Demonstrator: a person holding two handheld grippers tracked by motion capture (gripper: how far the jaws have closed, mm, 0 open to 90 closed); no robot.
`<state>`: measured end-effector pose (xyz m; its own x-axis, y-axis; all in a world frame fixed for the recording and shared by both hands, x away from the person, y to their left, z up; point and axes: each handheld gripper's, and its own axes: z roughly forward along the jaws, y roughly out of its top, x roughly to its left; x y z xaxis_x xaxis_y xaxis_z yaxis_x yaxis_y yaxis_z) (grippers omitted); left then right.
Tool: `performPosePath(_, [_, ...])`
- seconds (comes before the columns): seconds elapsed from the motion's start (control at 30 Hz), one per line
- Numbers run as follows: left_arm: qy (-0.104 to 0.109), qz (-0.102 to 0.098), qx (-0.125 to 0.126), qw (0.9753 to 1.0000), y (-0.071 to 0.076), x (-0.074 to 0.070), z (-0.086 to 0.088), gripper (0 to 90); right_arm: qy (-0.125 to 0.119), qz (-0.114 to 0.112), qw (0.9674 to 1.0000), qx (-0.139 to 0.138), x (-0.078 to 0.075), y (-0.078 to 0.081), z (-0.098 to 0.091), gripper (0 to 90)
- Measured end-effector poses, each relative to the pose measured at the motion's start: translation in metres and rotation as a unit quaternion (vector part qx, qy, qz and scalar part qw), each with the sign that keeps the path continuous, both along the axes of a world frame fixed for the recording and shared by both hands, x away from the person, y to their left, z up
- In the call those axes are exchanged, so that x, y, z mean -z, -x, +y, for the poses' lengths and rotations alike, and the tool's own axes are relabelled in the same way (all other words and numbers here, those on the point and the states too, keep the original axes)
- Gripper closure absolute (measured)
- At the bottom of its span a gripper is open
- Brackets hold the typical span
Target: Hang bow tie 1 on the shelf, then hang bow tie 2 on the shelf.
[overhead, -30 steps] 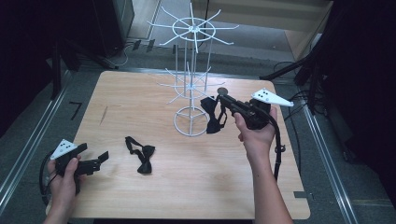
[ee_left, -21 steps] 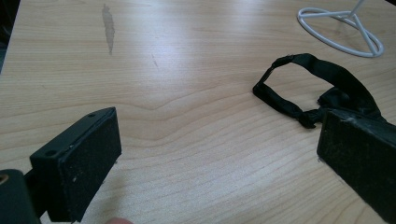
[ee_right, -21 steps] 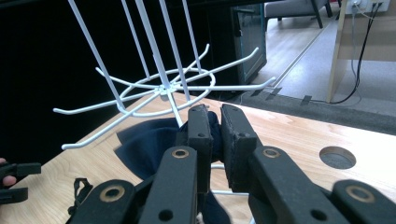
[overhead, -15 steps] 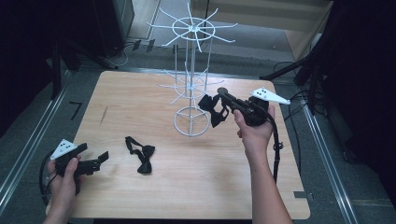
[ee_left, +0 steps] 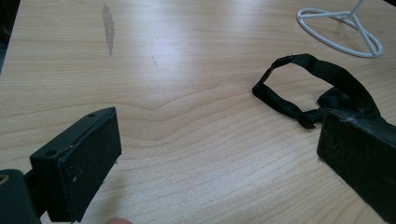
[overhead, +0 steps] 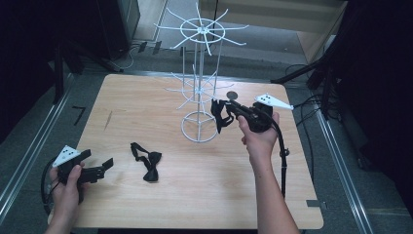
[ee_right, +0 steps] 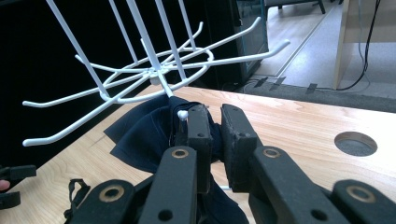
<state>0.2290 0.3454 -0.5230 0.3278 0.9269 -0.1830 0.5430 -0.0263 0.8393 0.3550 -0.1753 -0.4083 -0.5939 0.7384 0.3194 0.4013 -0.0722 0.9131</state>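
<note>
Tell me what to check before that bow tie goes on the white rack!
1. Right gripper shut on the held bow tie: ok.
2. Tie close to a lower hook of the white rack: ok.
3. Strap looped over that hook: cannot tell.
4. Rack standing upright on the table: ok.
5. Left gripper open, well away from the rack: ok.
6. Second bow tie lying flat, waiting: ok.

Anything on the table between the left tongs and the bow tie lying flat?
Nothing: bare wood separates the left tongs from the bow tie in the high view, and the left gripper view shows the same clear table.
</note>
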Motion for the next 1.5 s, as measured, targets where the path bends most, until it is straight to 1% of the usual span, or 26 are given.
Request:
performPosePath(0.13, [0.0, 0.001, 0.0, 1.0, 0.0, 0.0, 0.0, 0.2, -0.005, 0.002, 1.0, 0.002, 0.002, -0.002, 0.004, 84.3])
performPosePath(0.33, [-0.003, 0.0, 0.0, 1.0, 0.0, 0.0, -0.001, 0.2, -0.01, -0.002, 0.9999, 0.007, 0.005, -0.005, 0.011, 84.1])
performPosePath(0.5, [-0.002, -0.001, 0.0, 1.0, 0.001, 0.0, -0.001, 0.2, -0.009, -0.003, 0.9999, 0.007, 0.008, -0.006, 0.02, 83.7])
performPosePath(0.63, [-0.003, 0.0, 0.001, 1.0, 0.0, 0.0, -0.001, 0.2, -0.009, -0.007, 0.9998, 0.014, 0.01, -0.007, 0.026, 83.1])
performPosePath(0.73, [-0.003, 0.0, 0.001, 1.0, 0.0, 0.0, -0.001, 0.2, -0.009, -0.009, 0.9998, 0.016, 0.01, -0.007, 0.028, 81.7])
performPosePath(0.77, [-0.003, 0.001, 0.001, 1.0, 0.0, 0.0, 0.0, 0.2, -0.008, -0.01, 0.9998, 0.017, 0.01, -0.007, 0.028, 79.8])
performPosePath(0.83, [-0.003, 0.0, 0.001, 1.0, 0.0, 0.0, -0.001, 0.2, 0.0, -0.012, 0.9996, 0.026, 0.01, -0.006, 0.027, 72.3])
performPosePath(0.87, [-0.003, 0.0, 0.0, 1.0, 0.0, 0.0, -0.001, 0.2, 0.007, -0.014, 0.9994, 0.032, 0.011, -0.005, 0.027, 70.2])
performPosePath(0.9, [-0.003, 0.0, 0.0, 1.0, 0.0, 0.0, -0.001, 0.2, 0.011, -0.018, 0.9991, 0.036, 0.012, -0.004, 0.026, 67.7])
performPosePath(0.97, [-0.002, 0.0, 0.0, 1.0, 0.0, 0.0, 0.0, 0.2, 0.017, -0.019, 0.9986, 0.046, 0.015, 0.0, 0.024, 60.9])
performPosePath(1.03, [-0.002, 0.001, 0.0, 1.0, 0.0, 0.0, 0.0, 0.2, 0.035, -0.017, 0.9979, 0.052, 0.021, 0.005, 0.022, 56.3])
performPosePath(1.1, [-0.003, 0.002, 0.001, 1.0, 0.0, 0.0, -0.001, 0.2, 0.042, -0.014, 0.9974, 0.056, 0.025, 0.009, 0.019, 54.1])
performPosePath(1.2, [-0.004, 0.003, 0.001, 1.0, 0.0, 0.0, -0.001, 0.2, 0.044, -0.011, 0.9969, 0.064, 0.03, 0.016, 0.013, 49.8])
performPosePath(1.3, [-0.004, 0.001, 0.0, 1.0, 0.0, 0.0, -0.001, 0.2, 0.057, -0.012, 0.9963, 0.063, 0.033, 0.025, 0.01, 46.2])
performPosePath(1.4, [-0.002, 0.002, -0.001, 1.0, 0.001, 0.0, -0.001, 0.2, 0.067, -0.016, 0.9961, 0.055, 0.034, 0.033, 0.011, 44.1])
performPosePath(1.43, [-0.002, 0.002, -0.001, 1.0, 0.0, 0.0, -0.001, 0.2, 0.077, -0.018, 0.9954, 0.053, 0.034, 0.036, 0.014, 43.5])
performPosePath(1.5, [-0.004, 0.003, 0.001, 1.0, 0.0, 0.0, -0.001, 0.2, 0.082, -0.024, 0.9952, 0.048, 0.033, 0.041, 0.017, 43.4])
